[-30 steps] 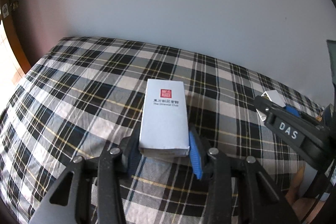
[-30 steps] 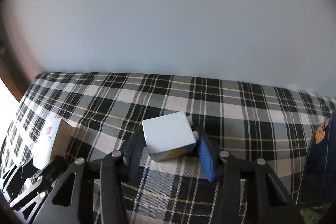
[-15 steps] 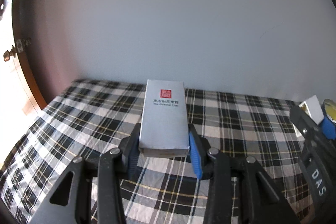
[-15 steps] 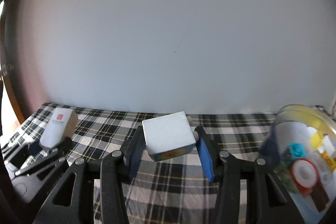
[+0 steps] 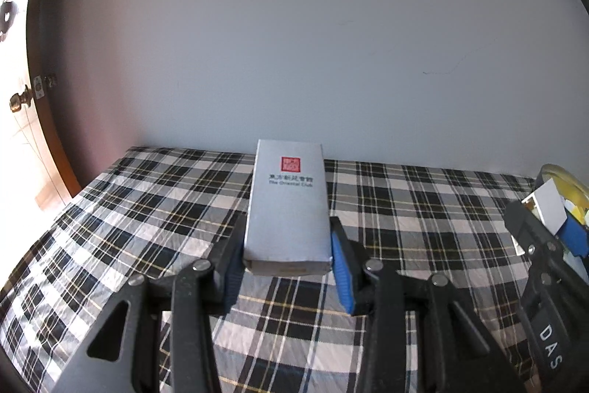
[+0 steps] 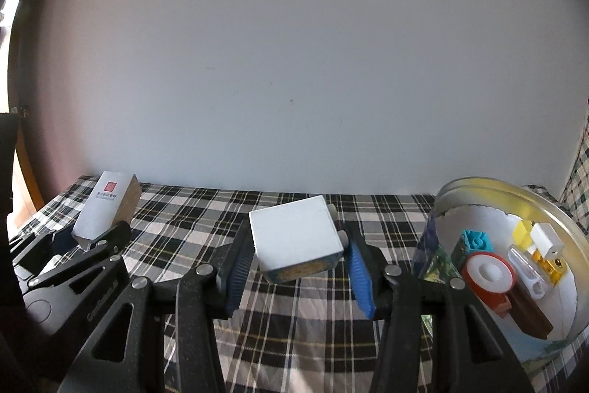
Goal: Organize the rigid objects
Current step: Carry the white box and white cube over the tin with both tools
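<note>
Mid-task — two boxes up in the tools, the round tin (image 6: 515, 194) already part filled.
Left tool (image 5: 287, 256) is clenched on the tall grey box (image 5: 287, 209), held lengthwise between its pads above the plaid surface (image 5: 147, 209). Right tool (image 6: 298, 260) grips the small white box (image 6: 294, 234), tilted, just left of the tin. Left to do, likely — both boxes into the tin; no loose items seen on the cloth.

Two handheld tongs, matte black frames, blue ribbed pads.

Left tongs (image 5: 287, 267): black angular arms with triangular cut-outs, round silver screws at the pivots, blue ribbed pads (image 5: 344, 277). Right tongs (image 6: 294, 267): same build; white "DAS" lettering on its side, seen from the left wrist view.
</note>
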A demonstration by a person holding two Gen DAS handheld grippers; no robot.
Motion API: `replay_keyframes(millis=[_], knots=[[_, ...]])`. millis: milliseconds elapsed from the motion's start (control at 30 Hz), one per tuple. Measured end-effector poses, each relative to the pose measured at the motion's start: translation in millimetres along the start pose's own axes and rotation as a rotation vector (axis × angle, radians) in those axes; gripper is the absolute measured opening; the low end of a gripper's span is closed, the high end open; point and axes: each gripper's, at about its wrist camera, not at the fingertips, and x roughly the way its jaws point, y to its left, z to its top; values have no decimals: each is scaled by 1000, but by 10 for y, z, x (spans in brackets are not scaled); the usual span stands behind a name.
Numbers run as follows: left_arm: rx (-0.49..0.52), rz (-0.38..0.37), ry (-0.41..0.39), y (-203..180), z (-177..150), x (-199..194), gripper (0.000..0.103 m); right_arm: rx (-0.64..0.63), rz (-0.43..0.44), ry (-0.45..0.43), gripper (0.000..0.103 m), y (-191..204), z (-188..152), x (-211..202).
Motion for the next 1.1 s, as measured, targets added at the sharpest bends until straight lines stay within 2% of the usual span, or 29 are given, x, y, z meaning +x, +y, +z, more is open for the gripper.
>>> replay_keyframes(millis=[367, 800, 1100], knots=[[13, -4, -15, -70, -55, -120, 41, -21, 19, 4, 51, -44, -54, -74], [28, -34, -33, -238, -184, -352, 41, -25, 28, 17, 51, -342, -153, -275], [43, -41, -53, -392, -258, -499, 41, -48, 12, -7, 51, -524, -213, -459]])
